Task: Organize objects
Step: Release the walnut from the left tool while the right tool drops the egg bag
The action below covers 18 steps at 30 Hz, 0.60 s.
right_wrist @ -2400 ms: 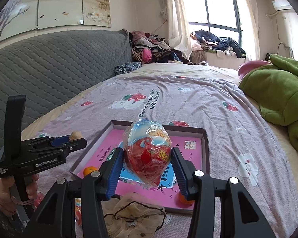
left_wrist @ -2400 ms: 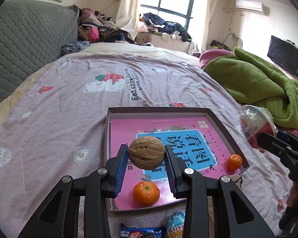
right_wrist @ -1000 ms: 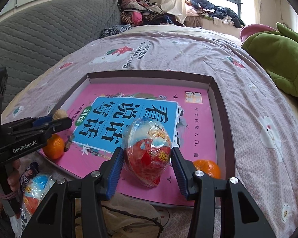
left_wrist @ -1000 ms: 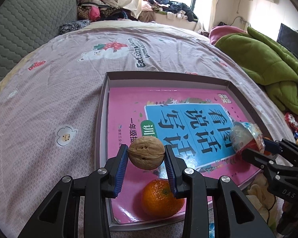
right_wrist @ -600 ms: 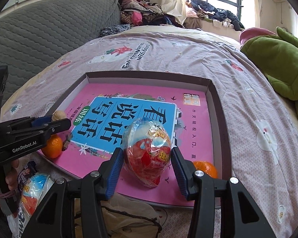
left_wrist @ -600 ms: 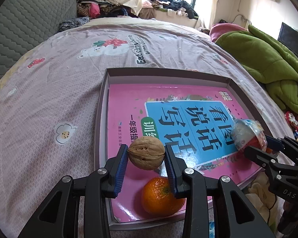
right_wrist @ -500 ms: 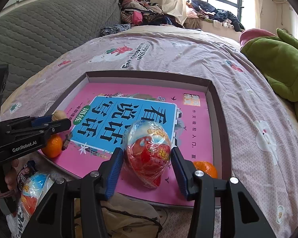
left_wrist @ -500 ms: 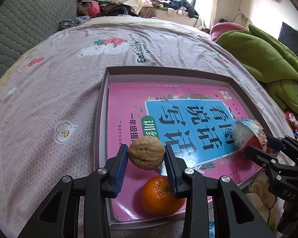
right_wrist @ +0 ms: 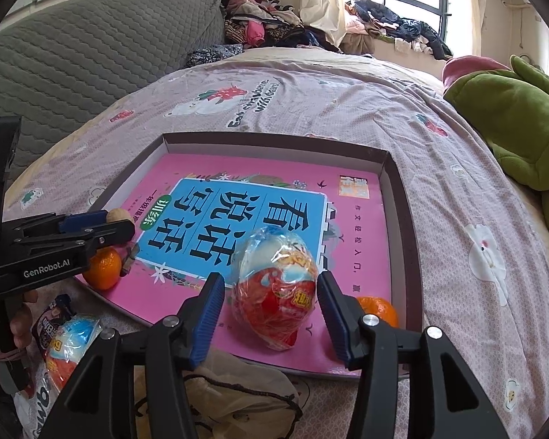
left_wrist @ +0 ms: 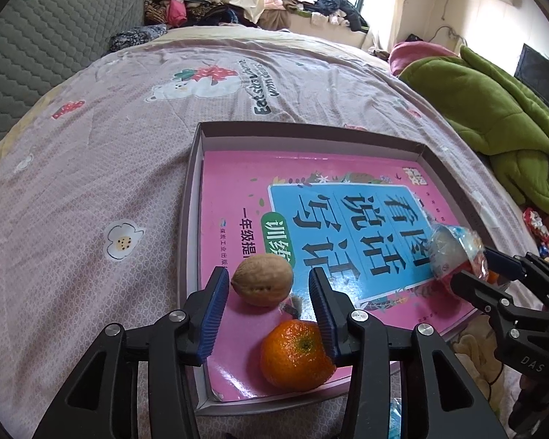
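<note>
The left gripper (left_wrist: 269, 294) has just been opening, its jaws clear of the walnut (left_wrist: 262, 279) lying in the tray (left_wrist: 303, 133); the right gripper (right_wrist: 271, 305) likewise parts from the wrapped egg (right_wrist: 276, 291); lift both straight back, sparing the orange (left_wrist: 296, 355).

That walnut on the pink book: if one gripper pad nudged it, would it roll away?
Probably a little. The walnut is rounded and lies free on the glossy book, so it could wobble or roll. Its hard-looking shell probably wouldn't dent, and the tray rim should stop it.
</note>
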Available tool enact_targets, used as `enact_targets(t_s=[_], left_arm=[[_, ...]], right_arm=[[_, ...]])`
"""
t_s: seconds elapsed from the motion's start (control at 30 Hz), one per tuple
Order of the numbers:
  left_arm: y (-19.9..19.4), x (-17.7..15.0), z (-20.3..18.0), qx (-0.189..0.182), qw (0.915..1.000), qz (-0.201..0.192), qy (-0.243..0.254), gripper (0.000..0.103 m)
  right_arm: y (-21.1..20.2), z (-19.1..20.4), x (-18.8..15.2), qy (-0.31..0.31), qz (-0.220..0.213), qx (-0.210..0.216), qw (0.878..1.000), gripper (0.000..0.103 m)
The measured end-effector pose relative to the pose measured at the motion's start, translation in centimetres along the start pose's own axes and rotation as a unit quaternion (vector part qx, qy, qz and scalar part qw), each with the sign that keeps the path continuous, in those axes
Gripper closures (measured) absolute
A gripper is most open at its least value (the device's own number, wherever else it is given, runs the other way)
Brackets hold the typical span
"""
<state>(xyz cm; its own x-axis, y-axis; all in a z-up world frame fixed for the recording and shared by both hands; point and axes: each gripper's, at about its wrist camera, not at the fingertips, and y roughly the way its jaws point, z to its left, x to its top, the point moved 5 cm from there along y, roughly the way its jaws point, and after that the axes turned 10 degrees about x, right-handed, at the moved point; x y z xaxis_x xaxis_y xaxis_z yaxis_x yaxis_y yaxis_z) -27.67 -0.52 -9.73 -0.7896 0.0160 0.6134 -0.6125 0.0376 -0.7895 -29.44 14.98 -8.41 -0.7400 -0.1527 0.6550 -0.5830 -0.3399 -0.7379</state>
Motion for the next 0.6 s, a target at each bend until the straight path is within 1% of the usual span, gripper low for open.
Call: enact_targets(t_s=[0.1,0.23,0.3,0.33,0.4,0.6], left_arm=[[-0.5,0.1,0.1,0.009,1.0,0.001,-0.001,0.055],[-1.5,0.3,0.2,0.009,0.9999,0.0,-0.006,0.055],[-2.1,0.3,0.2,0.009,0.9999,0.0,-0.007,0.051],[-2.5,0.2,0.2,0.014,0.9999,0.0,-0.006,0.046],[-3.0,0.1,0.1,0.022,0.9998,0.0,-0.002,0.046],[-5.3,-0.3,-0.4,0.016,0.9998,-0.006,-0.004,0.045]], right_arm=[[-0.3,0.0,0.1,0.0,-0.003,0.001,1.0,0.05],[-0.8,0.2,0.3,-0.001,-0.008,0.001,1.0,0.05],[-1.2,0.4,0.4,-0.002,-0.012,0.002,1.0,0.05],[-1.4,0.4,0.4,-0.002,-0.014,0.002,1.0,0.05],[-1.8,0.6,0.6,-0.003,-0.018,0.003,1.0,0.05],[-3.6,0.9,0.9,-0.002,-0.033,0.004,0.999,0.05]])
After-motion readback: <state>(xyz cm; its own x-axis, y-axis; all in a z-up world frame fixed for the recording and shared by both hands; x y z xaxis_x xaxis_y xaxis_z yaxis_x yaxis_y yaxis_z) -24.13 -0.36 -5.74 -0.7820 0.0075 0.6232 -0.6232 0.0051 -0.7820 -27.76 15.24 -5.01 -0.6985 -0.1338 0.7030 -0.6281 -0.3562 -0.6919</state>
